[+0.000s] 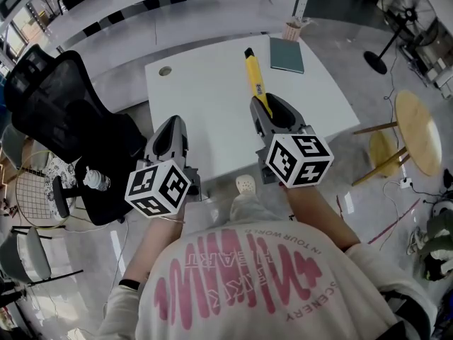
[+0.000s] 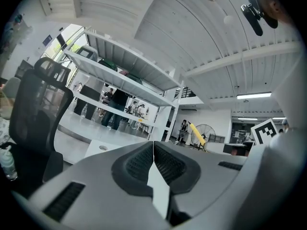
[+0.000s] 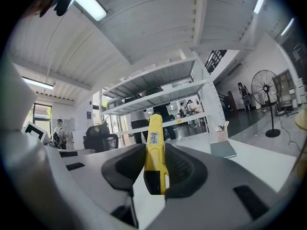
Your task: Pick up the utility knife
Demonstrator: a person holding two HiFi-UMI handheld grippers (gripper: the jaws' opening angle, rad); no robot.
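The utility knife is long and yellow, with a black far tip and a small label on its side. The right tool clamps its near end. It juts out level above the white bench, pointing at the far edge.

Pretty plain room: a white table is parked centre, black mesh chair at 9 o'clock, fan at 1, wooden stool at 3.

The utility knife was yellow with a black tip at twelve o'clock, the table white, the notebook at one o'clock dark teal, and my left gripper and right gripper grey with black-and-white square markers.
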